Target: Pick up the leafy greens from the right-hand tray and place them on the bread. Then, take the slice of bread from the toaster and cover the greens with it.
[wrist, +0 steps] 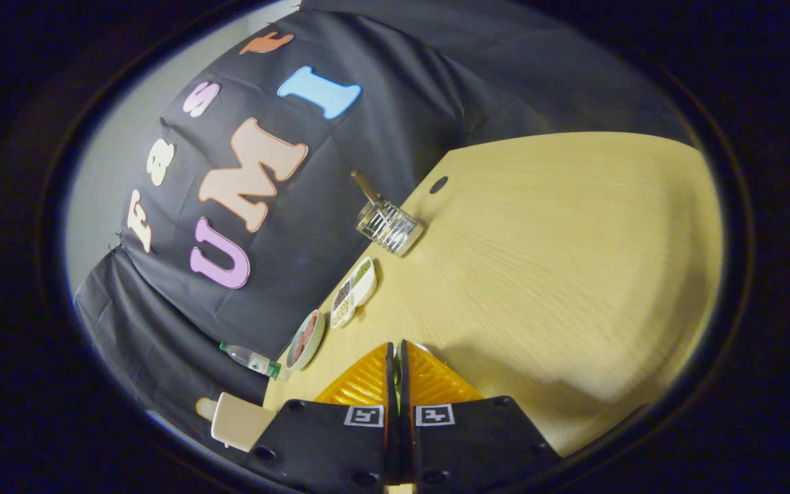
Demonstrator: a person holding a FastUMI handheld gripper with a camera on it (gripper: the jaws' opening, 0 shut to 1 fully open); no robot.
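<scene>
I see the wooden table (559, 261) tilted, since my gripper (397, 357) is rolled sideways above it. One glass jar (389, 226), two dishes (352, 291) and one bottle (252, 359) line its edge. My orange fingers (366, 381) are nearly closed, maybe pinching a sliver of greens (397, 392); I can't tell

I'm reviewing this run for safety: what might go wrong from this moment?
1. The tongs are closed almost fully, with only a thin greenish sliver between them. If that is the greens, the hold looks slim and they may slip out.
2. A glass jar, a divided dish and a bowl line the table edge beyond the tongs. A swing that way might knock them.
</scene>
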